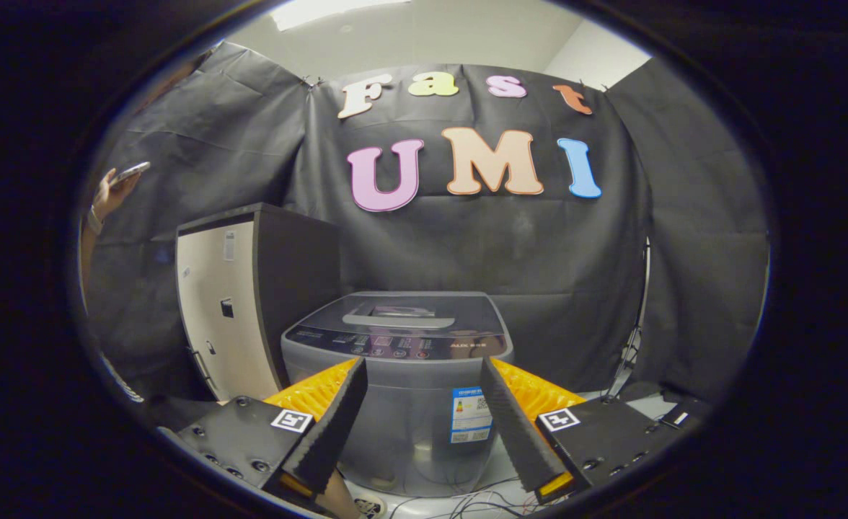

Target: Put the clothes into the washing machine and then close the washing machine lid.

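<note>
The claw (pixel 420 375) was wide and held nothing, with the washing machine (pixel 402 382) at twelve o'clock, lid (pixel 402 313) down.

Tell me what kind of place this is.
Likely a staged recording booth, not a real laundry room: black cloth walls, a small washing machine with its lid shut, a cabinet beside it. The gripper is open, fingers empty.

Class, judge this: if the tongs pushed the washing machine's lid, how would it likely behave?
The lid looks like a rigid panel lying flat and shut, so probably stiff, not floppy. Its glossy surface may be slippery; the raised handle likely gives better purchase. The tongs hang open.
</note>
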The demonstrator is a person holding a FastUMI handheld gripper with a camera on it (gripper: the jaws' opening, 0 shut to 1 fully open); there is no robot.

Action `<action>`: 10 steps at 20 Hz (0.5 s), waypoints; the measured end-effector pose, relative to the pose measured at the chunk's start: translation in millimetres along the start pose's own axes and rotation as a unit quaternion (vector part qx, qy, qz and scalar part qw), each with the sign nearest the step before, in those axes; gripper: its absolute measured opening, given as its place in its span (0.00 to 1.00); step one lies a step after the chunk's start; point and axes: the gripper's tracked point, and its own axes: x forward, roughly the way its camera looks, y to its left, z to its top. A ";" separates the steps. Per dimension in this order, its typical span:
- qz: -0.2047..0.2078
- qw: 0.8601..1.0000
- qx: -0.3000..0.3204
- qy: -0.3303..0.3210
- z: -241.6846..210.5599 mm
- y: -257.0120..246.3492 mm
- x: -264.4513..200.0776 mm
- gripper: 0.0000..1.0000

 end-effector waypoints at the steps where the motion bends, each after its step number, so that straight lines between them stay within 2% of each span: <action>1: -0.001 1.000 0.000 0.000 0.0 -0.4 0.3 0.98; 10: -0.002 1.000 -0.001 0.000 0.4 -0.9 0.3 0.98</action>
